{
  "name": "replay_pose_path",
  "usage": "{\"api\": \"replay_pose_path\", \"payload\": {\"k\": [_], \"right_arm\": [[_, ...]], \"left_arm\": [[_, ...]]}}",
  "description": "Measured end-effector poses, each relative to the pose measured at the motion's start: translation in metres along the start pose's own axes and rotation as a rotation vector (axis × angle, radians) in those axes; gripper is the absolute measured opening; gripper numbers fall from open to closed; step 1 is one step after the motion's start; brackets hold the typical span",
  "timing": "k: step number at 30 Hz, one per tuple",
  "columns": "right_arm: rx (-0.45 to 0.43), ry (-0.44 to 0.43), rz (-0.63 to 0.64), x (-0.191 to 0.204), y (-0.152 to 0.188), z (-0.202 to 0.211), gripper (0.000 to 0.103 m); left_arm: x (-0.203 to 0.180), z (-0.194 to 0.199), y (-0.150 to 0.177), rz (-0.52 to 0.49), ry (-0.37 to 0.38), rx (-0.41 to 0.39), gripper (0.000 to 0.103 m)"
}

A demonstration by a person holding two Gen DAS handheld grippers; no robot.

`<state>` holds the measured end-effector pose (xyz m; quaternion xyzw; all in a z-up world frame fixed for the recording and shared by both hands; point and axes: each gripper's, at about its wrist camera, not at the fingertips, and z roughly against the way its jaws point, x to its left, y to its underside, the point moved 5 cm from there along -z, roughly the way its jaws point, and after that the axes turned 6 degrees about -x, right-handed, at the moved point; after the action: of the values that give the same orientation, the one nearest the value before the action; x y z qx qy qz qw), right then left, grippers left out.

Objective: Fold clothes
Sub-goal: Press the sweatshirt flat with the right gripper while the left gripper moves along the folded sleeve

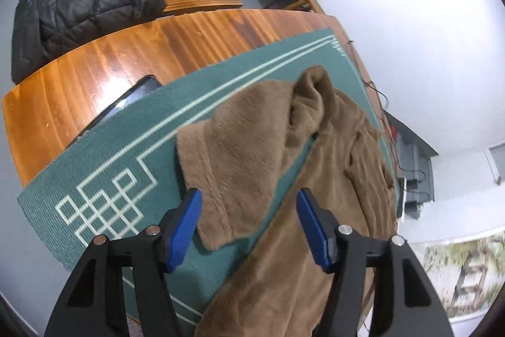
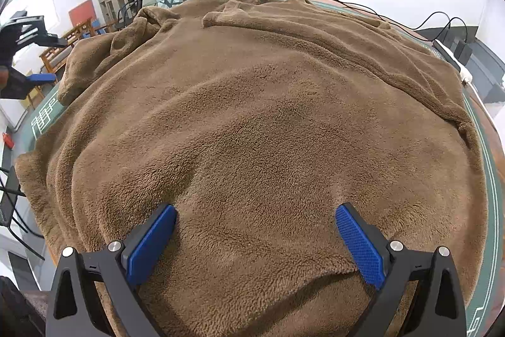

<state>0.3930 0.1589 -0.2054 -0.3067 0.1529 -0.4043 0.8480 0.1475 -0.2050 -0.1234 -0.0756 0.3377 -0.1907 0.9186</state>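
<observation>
You had the brown fleece garment (image 2: 252, 122) spread over the green woven mat (image 1: 104, 166) on the wooden desk (image 1: 94, 65), most of it lying flat with soft ridges along its far edge, and one sleeve-like flap (image 1: 233, 153) lay doubled back over the mat. Your right gripper (image 2: 255, 229) hovered low over the near part of the garment, fingers (image 2: 151, 239) spread wide and grasping nothing; whether their tips touched the pile could not be told. Your left gripper (image 1: 249, 220) was likewise released, its fingers (image 1: 186, 226) straddling the flap's free end. The step in hand looked like taking hold for the first fold: to do it well, you would have pinched the flap at its very edge, through one layer only, and lifted before carrying it across, since thick plush drags on the ribbed mat and bunches. A dark phone (image 1: 132, 97) lay partly under the mat's far edge, and a black padded jacket (image 1: 75, 18) sat beyond the desk.
</observation>
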Motion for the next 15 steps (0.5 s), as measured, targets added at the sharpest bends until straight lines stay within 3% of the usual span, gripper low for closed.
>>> {"api": "replay_pose_path", "payload": {"k": [4,11,15], "right_arm": [[-0.002,-0.005,-0.004,-0.004,0.004,0.005,0.103],[0.032,-0.022,-0.019,-0.006,0.002,0.006,0.103],[0.052,-0.06,-0.106,-0.015,-0.006,0.017,0.102]], "left_arm": [[0.009,-0.008,-0.001,0.026,-0.019,0.01,0.067],[0.019,-0.025,-0.007,0.085,0.012,0.035,0.067],[0.023,-0.033,-0.009,0.106,0.029,0.044,0.067]]}}
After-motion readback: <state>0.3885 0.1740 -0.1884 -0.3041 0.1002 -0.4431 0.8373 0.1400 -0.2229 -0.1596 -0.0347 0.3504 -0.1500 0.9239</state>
